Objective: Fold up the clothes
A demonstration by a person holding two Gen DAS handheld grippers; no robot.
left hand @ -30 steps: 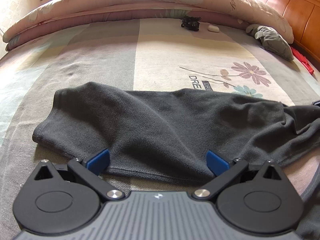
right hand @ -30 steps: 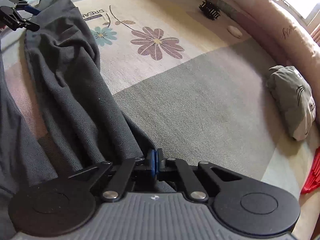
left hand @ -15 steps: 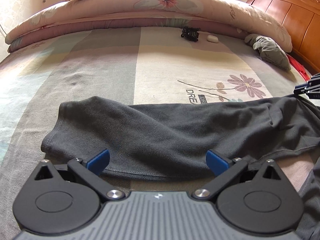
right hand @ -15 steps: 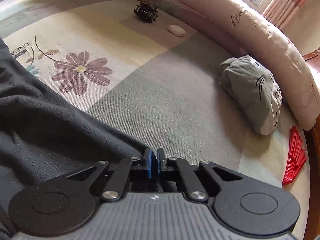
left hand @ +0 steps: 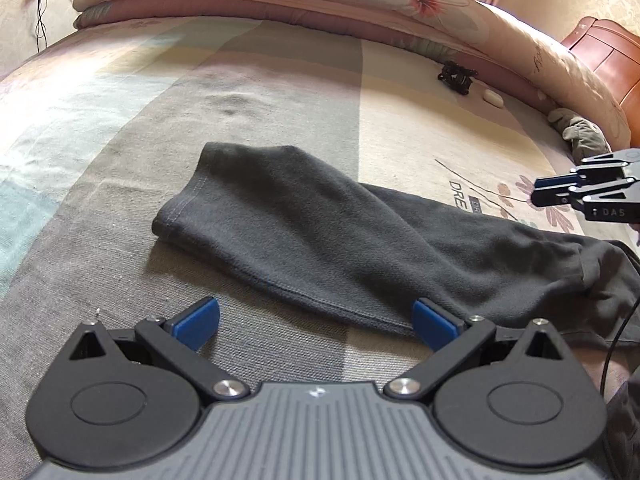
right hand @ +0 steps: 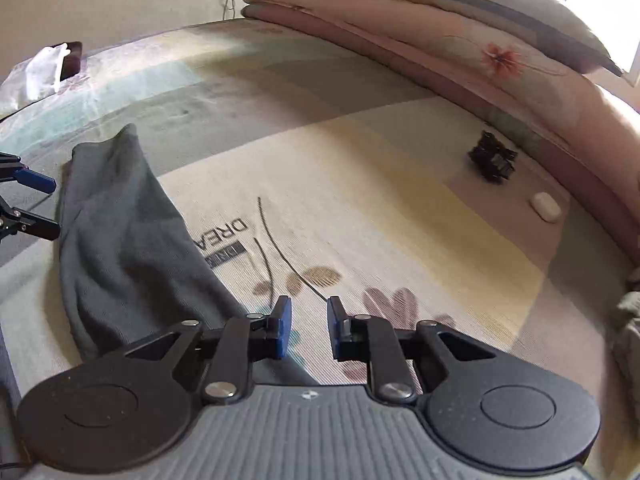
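On the bed, a dark grey garment lies folded lengthwise.
Left tongs stand spread wide, empty, their right pad just at the garment's near hem. Right tongs have just been opening, nothing between them, over the flower print; the garment's far end runs out of frame.

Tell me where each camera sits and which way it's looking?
Left wrist: sits on the left gripper, looking down across the dark garment toward the folded quilt; its jaws are wide open, and the right gripper shows at the right edge.
Right wrist: sits on the right gripper, its jaws just opening with nothing between them, facing the flowered bedsheet; the left gripper peeks in at the left.
Shared: garment, quilt, black clip, white case.
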